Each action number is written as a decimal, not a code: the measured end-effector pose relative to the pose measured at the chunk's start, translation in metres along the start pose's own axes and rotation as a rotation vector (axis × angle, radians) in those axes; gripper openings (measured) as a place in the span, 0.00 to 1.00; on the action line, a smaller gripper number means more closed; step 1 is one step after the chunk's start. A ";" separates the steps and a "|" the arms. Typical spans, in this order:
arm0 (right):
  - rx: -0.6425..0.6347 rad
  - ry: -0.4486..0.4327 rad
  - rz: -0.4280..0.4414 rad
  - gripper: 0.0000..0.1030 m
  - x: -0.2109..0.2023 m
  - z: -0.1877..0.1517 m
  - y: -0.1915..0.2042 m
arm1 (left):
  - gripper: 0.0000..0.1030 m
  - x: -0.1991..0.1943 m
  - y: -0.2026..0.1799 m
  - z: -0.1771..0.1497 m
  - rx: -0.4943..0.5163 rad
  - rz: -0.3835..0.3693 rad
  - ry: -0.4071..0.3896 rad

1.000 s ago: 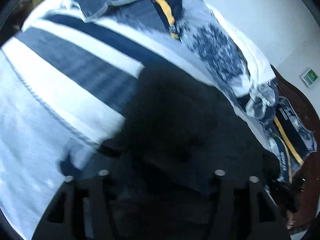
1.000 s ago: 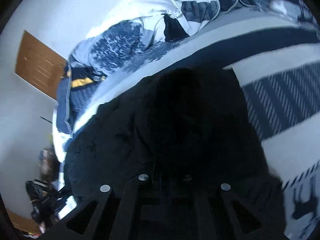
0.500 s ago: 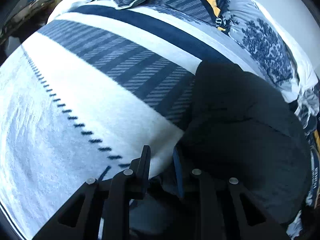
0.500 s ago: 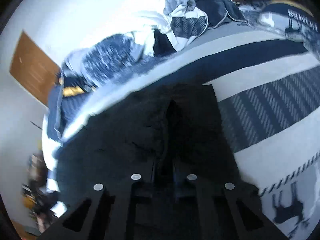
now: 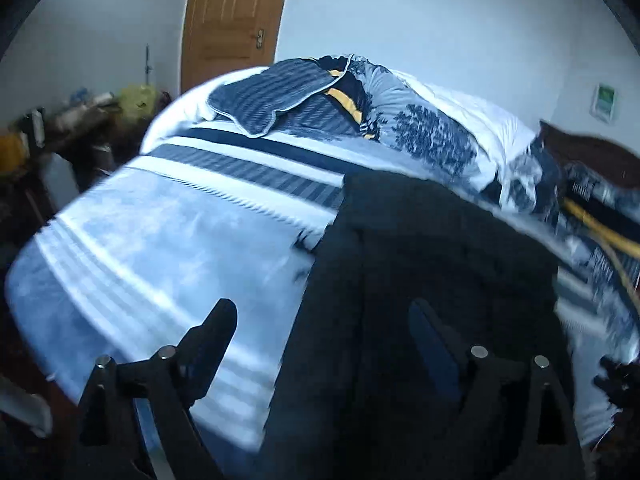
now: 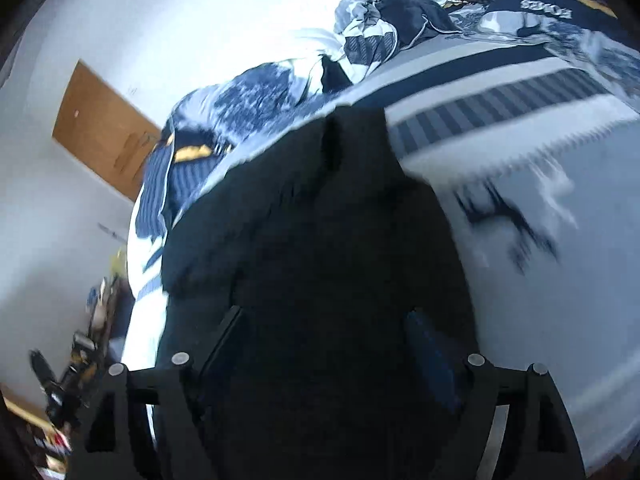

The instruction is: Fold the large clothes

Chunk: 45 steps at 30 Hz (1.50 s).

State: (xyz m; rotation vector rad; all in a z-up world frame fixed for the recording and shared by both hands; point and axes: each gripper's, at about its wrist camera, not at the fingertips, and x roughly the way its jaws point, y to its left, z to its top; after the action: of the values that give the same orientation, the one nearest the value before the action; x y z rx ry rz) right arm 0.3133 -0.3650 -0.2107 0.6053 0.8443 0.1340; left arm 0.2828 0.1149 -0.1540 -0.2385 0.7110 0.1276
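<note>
A large black garment (image 5: 432, 264) lies folded on the blue and white striped blanket (image 5: 168, 240) of a bed. My left gripper (image 5: 320, 328) is open and empty, above the garment's near left edge. In the right wrist view the same black garment (image 6: 320, 232) fills the middle. My right gripper (image 6: 324, 332) is open and empty, just above the garment's near end. The garment's lower part is hidden behind both grippers' frames.
Rumpled bedding and pillows (image 5: 420, 128) pile along the bed's far side against the white wall. A wooden door (image 5: 232, 20) stands behind. A cluttered table (image 5: 60, 120) is to the left of the bed. A dark headboard (image 5: 592, 152) is at right.
Both grippers have opened and let go of the black garment. Both have pulled back and up from it, so more of the bed and room shows.
</note>
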 end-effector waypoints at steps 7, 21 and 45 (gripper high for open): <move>-0.050 -0.017 0.002 0.81 -0.049 -0.082 -0.017 | 0.86 -0.009 0.020 -0.065 -0.011 0.028 0.050; -0.040 0.086 -0.115 0.81 -0.024 -0.099 -0.046 | 0.85 0.014 0.013 -0.091 0.063 -0.068 0.194; -0.094 0.170 -0.176 0.03 -0.024 -0.096 -0.029 | 0.04 0.006 0.019 -0.103 -0.075 -0.156 0.330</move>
State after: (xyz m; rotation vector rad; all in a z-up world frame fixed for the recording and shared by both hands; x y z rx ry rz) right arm 0.2231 -0.3538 -0.2596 0.4330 1.0461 0.0654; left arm 0.2189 0.1063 -0.2369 -0.3914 1.0127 -0.0351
